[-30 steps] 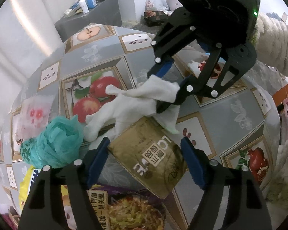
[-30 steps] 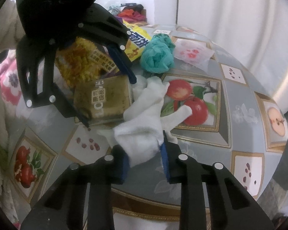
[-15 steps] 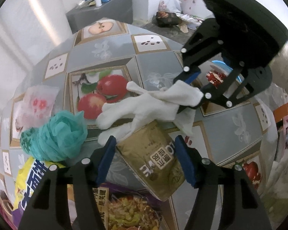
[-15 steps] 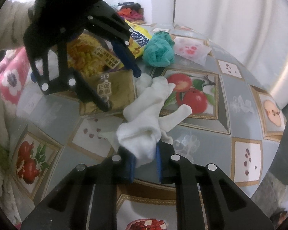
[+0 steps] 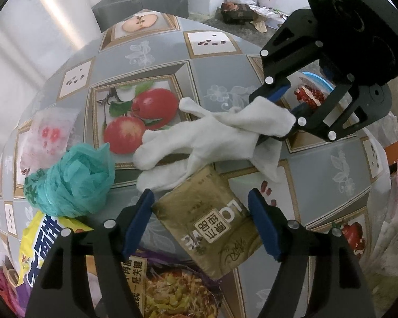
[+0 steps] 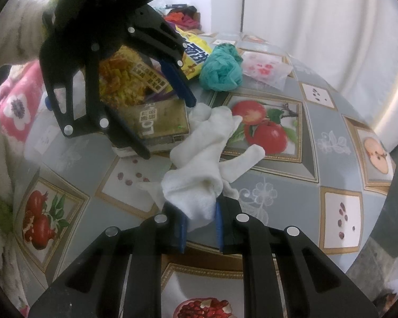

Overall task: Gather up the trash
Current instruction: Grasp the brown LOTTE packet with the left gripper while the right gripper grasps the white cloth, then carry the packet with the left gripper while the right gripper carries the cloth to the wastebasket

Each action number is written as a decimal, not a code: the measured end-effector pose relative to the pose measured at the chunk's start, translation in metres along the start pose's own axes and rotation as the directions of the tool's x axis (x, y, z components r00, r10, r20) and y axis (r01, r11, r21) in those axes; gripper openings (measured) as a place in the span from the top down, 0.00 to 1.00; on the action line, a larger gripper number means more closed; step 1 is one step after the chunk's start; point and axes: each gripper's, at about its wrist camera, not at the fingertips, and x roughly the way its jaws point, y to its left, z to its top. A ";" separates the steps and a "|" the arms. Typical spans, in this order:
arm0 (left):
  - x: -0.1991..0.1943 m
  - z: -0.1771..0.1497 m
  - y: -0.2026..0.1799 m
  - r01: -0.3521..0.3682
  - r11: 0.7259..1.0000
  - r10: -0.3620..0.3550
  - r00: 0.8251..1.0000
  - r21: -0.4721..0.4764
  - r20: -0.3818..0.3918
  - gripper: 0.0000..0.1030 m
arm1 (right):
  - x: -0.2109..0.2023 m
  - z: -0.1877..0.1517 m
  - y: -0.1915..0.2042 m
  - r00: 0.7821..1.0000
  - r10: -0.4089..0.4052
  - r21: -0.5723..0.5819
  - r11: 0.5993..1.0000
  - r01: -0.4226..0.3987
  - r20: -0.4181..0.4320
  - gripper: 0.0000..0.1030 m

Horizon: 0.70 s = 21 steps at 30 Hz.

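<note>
Right gripper [image 6: 199,221] is clamped on the white glove [image 5: 212,135]. Left gripper [image 5: 200,220], spread wide, straddles the gold packet [image 5: 212,228] beside the glove. Only the left view shows a blue-rimmed container [image 5: 315,84].

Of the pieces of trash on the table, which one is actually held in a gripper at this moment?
The white glove: the right gripper is shut on its cuff. The gold packet only lies between the open left gripper's fingers, and the teal bag lies untouched.

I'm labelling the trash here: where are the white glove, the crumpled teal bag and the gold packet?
white glove [image 5: 212,137]: left wrist view, on its palm.
crumpled teal bag [image 5: 77,180]: left wrist view, on its middle.
gold packet [image 5: 212,222]: left wrist view, on its printed face.
</note>
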 end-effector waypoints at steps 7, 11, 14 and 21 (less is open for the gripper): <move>-0.002 -0.001 -0.005 -0.026 0.999 0.025 0.999 0.026 0.023 0.34 | 0.000 0.000 0.000 1.000 -0.006 -0.002 1.000 0.006 -0.002 0.85; -0.004 -0.002 -0.007 -0.031 0.999 0.030 0.999 0.034 0.036 0.35 | -0.001 0.002 0.003 1.000 -0.014 -0.010 1.000 0.014 -0.007 0.86; -0.009 -0.005 -0.008 -0.032 0.999 0.030 0.998 0.029 0.047 0.35 | -0.003 0.004 0.006 1.000 -0.018 -0.017 1.000 0.018 -0.008 0.86; -0.029 -0.009 -0.011 -0.038 0.999 0.036 0.996 0.021 0.087 0.35 | -0.014 0.009 0.012 0.999 -0.036 -0.031 0.999 0.036 -0.003 0.87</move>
